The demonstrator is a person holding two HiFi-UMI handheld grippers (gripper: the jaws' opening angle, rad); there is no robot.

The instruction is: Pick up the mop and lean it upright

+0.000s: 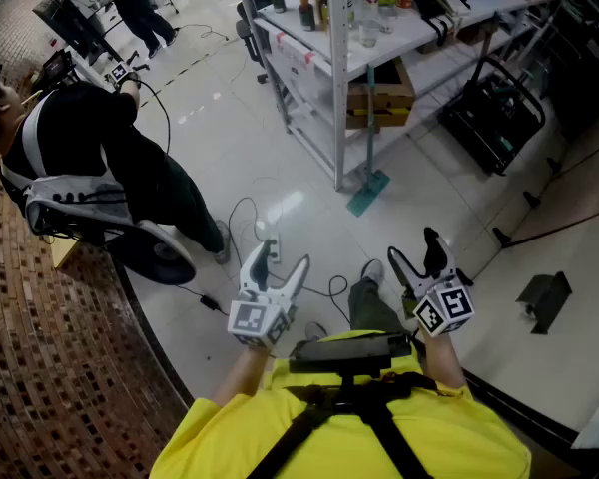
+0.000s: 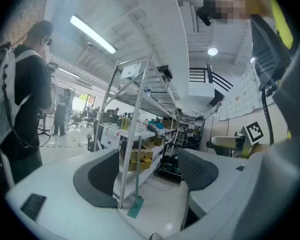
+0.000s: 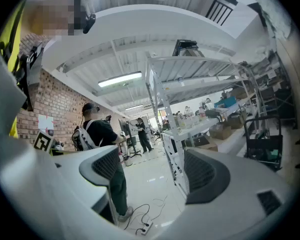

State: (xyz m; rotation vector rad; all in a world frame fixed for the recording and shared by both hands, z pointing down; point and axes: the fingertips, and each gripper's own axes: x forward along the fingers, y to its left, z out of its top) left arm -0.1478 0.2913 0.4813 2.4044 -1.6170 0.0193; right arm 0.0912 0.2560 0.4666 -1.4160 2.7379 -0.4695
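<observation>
Head view, from the left: a person in black stands by the brick wall, busy with separate work and well apart from us. Near our chest we hold the left gripper with its jaws spread wide and nothing between them, as its own view confirms. We keep it low and close, since it has nothing to carry.

Further right, the mop stands upright with its green head flat on the floor. Its handle rests against the shelf, and we judge that this contact keeps it from tipping. It is well apart from both grippers.

The right gripper is also spread and empty, held level with the left one. To its right a black cart sits beside the shelf.

The mop already leans as the task asks. We cannot tell whether the job is finished or not yet begun.
</observation>
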